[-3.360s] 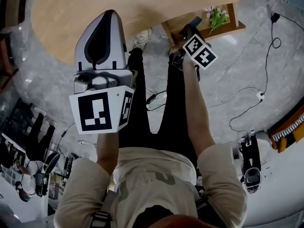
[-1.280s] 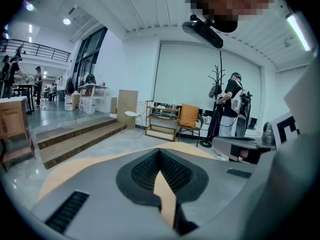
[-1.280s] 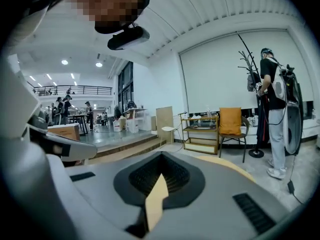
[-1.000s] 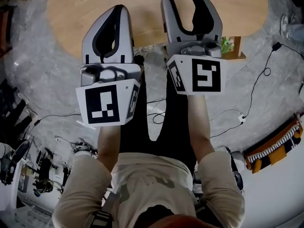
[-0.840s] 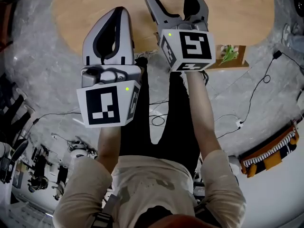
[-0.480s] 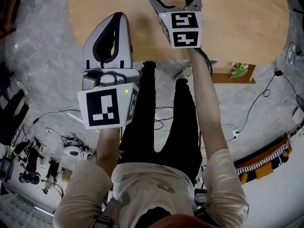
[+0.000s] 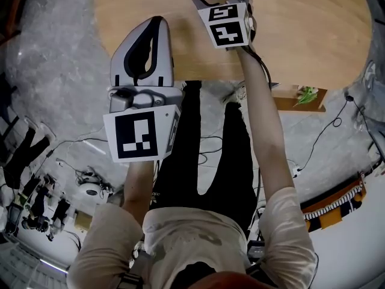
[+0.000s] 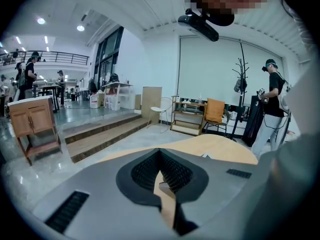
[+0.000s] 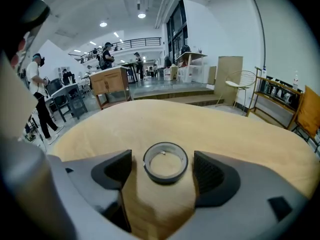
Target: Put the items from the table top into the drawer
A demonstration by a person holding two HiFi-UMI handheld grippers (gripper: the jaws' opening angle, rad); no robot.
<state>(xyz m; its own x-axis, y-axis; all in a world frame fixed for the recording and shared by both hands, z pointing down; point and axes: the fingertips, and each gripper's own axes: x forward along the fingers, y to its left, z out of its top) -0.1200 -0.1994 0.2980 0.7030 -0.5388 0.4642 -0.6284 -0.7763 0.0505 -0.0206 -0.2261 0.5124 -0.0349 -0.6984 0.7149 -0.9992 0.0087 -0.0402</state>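
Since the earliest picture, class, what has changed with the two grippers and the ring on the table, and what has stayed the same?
The right gripper swung up from beside the legs and out over the table. Its jaws have just been opening and now straddle the ring without touching it. The left gripper stayed shut and empty, and the ring still lies on the table.

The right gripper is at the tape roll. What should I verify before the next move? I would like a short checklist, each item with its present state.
1. Right gripper open wide enough: ok; its jaws have just been opening and stand either side of the tape roll, not touching it.
2. Roll centred between the jaws: ok.
3. Roll lying flat on the wooden table: ok.
4. Left gripper out of the way: ok; shut, empty, near the table edge.
5. Drawer open: cannot tell; no view shows it.
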